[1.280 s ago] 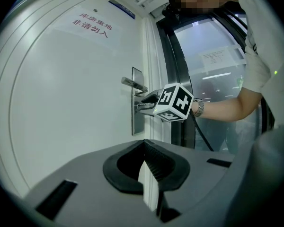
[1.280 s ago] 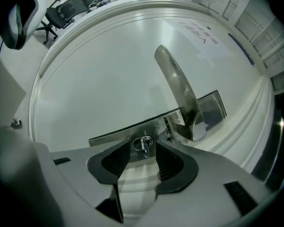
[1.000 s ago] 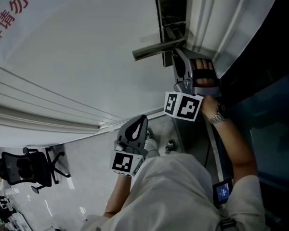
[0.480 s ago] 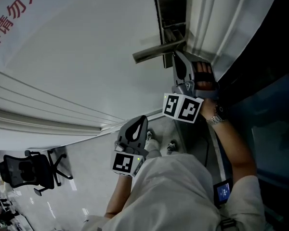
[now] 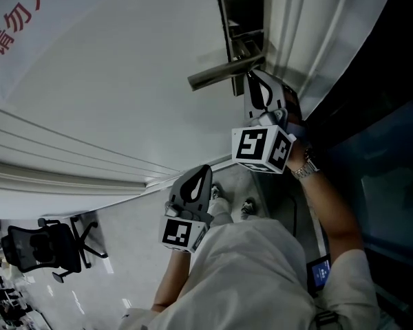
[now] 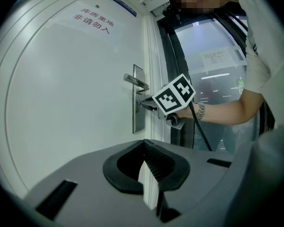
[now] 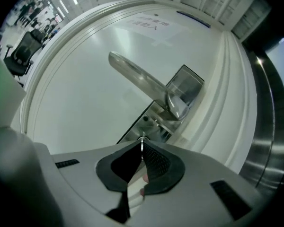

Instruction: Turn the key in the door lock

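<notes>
On the white door, the steel lock plate [image 5: 242, 19] carries a lever handle [image 5: 220, 74]. My right gripper [image 5: 250, 75] points at the plate just below the handle. In the right gripper view its jaws [image 7: 142, 144] are shut on the thin edge of a key [image 7: 142, 141], which goes into the lock plate [image 7: 149, 119] under the handle [image 7: 137, 77]. My left gripper [image 5: 199, 174] hangs back from the door with nothing in it. Its tips meet in the left gripper view [image 6: 145, 141], which also shows the right gripper's marker cube [image 6: 174, 94] at the lock.
Red lettering [image 5: 20, 9] marks the door. The door frame and a dark glass panel [image 5: 372, 150] lie to the right of the lock. An office chair [image 5: 38, 246] stands on the floor at the lower left. A phone [image 5: 319, 272] hangs at the person's waist.
The right gripper has rolled about its own axis at the lock, and its marker cube now shows a different face. The left gripper has stayed put.
</notes>
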Tool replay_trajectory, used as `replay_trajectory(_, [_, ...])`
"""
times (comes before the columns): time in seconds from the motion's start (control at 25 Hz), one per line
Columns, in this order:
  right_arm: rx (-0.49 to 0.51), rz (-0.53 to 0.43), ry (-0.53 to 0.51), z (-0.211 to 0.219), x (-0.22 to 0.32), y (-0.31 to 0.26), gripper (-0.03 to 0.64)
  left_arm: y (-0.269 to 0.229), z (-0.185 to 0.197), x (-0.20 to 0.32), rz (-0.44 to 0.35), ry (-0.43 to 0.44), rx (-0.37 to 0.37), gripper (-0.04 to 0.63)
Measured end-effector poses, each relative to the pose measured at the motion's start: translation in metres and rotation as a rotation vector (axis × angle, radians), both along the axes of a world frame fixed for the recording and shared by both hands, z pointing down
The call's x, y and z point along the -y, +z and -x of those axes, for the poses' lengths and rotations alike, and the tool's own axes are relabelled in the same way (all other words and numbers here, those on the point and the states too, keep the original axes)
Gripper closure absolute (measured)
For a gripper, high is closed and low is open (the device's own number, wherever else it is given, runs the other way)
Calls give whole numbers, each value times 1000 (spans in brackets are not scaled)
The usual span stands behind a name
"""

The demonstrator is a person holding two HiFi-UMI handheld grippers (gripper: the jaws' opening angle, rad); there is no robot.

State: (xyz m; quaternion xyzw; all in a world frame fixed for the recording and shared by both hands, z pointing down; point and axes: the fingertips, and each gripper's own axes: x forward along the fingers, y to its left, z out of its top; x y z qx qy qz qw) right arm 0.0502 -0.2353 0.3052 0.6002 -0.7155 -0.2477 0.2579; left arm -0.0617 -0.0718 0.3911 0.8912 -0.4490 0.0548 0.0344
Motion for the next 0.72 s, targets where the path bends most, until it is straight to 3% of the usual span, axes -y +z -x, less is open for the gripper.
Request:
replay_trajectory(0.24, [202,69,-7,-3,1,-3,604,1,-1,-2,7,7,-2,591])
replay_trajectory(0.72, [701,210,-58,-8,7,-3,603,3,2,-2,13,-4,3,591])
